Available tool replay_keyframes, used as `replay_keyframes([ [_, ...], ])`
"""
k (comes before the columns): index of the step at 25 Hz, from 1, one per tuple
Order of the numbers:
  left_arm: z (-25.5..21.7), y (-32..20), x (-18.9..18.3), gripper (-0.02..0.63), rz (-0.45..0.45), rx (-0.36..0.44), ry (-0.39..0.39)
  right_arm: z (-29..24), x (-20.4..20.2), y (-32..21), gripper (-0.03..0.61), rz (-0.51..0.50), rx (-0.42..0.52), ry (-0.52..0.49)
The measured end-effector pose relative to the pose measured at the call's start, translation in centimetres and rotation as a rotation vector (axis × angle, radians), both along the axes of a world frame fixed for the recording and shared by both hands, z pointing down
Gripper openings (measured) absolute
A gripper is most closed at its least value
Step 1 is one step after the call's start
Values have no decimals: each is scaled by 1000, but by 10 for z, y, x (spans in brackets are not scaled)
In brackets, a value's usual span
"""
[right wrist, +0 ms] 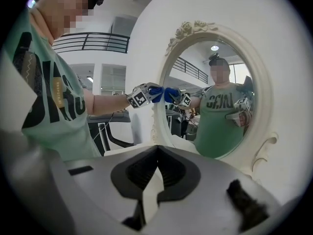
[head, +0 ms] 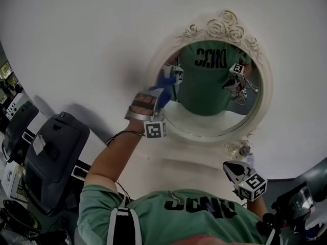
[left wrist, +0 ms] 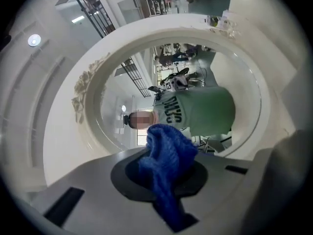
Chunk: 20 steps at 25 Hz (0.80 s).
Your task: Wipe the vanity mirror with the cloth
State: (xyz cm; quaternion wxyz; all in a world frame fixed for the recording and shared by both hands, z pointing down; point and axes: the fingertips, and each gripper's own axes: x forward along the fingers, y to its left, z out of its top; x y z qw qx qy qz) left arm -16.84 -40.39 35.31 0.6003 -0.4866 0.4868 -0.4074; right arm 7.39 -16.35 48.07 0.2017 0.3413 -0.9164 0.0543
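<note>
An oval vanity mirror (head: 214,93) in an ornate white frame (head: 219,28) hangs on the white wall. My left gripper (head: 162,93) is raised to the mirror's left edge and is shut on a blue cloth (head: 166,86), which presses against the glass beside the frame. In the left gripper view the cloth (left wrist: 168,151) bulges from between the jaws, with the glass (left wrist: 146,72) just ahead. My right gripper (head: 232,168) hangs low, below the mirror's right side, away from the glass. Its jaws (right wrist: 155,180) are shut with nothing between them. From there the mirror (right wrist: 215,97) and cloth (right wrist: 157,94) show.
A dark grey machine (head: 51,152) stands at the lower left, with more equipment (head: 15,121) behind it. The mirror's frame ends in a white scrolled base (head: 199,147) under the glass. Dark gear (head: 296,203) sits at the bottom right corner.
</note>
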Motion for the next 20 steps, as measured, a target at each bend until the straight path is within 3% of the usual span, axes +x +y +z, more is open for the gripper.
replay_keyframes([
  [5, 13, -18, -10, 55, -13, -7, -43, 3, -16, -8, 11, -12, 4, 8],
  [13, 10, -11, 9, 54, 10, -18, 4, 3, 10, 7, 11, 45, 2, 6],
  [17, 9, -14, 37, 55, 66, -18, 11, 8, 11, 2, 11, 55, -11, 3],
  [20, 8, -12, 84, 54, 132, -3, 2, 15, 17, 0, 11, 72, -12, -12],
])
